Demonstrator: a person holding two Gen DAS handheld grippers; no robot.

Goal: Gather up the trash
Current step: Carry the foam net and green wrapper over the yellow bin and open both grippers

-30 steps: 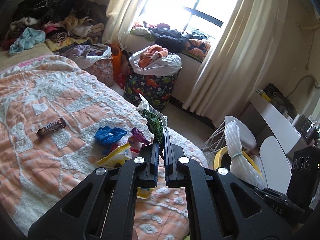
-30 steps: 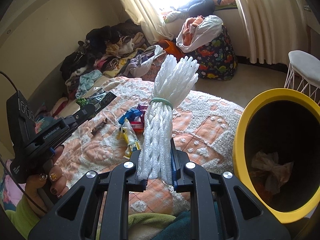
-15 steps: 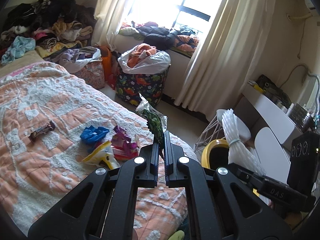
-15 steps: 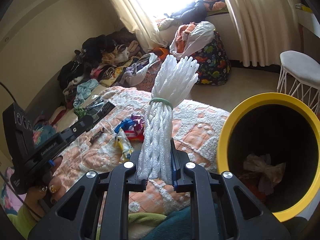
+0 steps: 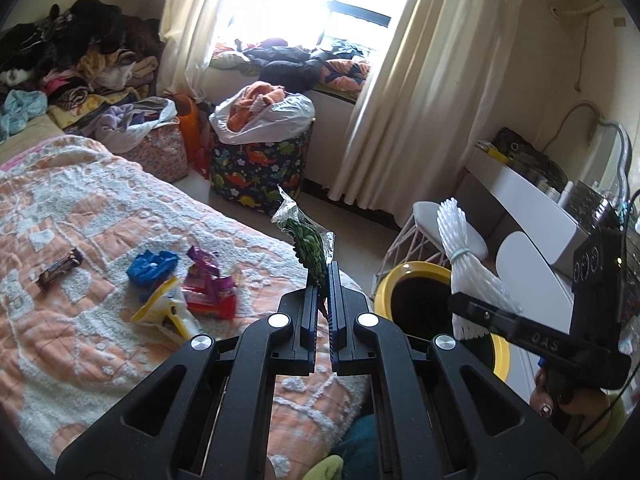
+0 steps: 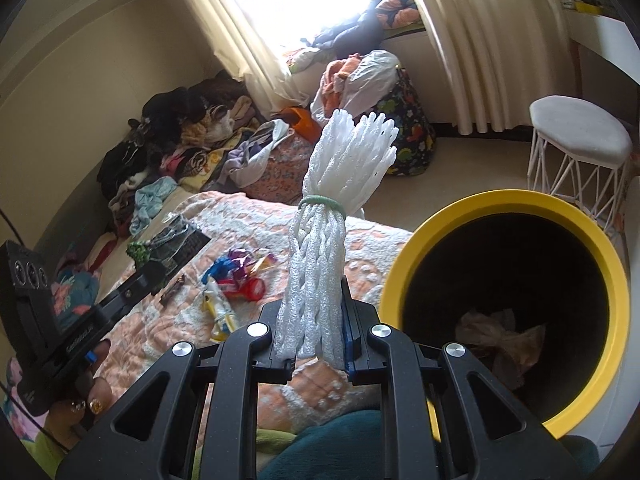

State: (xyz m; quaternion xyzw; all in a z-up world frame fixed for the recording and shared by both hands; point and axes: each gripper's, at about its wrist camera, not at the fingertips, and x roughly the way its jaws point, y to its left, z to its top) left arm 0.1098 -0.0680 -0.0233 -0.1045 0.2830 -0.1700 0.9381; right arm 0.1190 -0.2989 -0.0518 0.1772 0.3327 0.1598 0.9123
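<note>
My left gripper [image 5: 323,280] is shut on a green and silver snack wrapper [image 5: 308,244], held above the bed's edge. My right gripper [image 6: 316,320] is shut on a white foam net bundle [image 6: 336,208] tied with a green band, held upright just left of the yellow-rimmed black bin [image 6: 600,272]. The bin [image 5: 392,280] holds crumpled paper [image 6: 500,332]. On the orange bedspread [image 5: 80,208] lie a blue wrapper [image 5: 152,266], purple and red wrappers [image 5: 208,288], a yellow wrapper [image 5: 164,312] and a brown bar wrapper [image 5: 60,270].
A dinosaur-print hamper [image 5: 260,168] with clothes stands under the window. A white wire stool [image 6: 576,148] stands behind the bin. Clothes are piled at the bed's head [image 5: 80,64]. A white desk [image 5: 528,208] is at the right.
Both grippers have moved towards the bin with their loads; the bin now looms larger in the right wrist view and shows more fully in the left wrist view.
</note>
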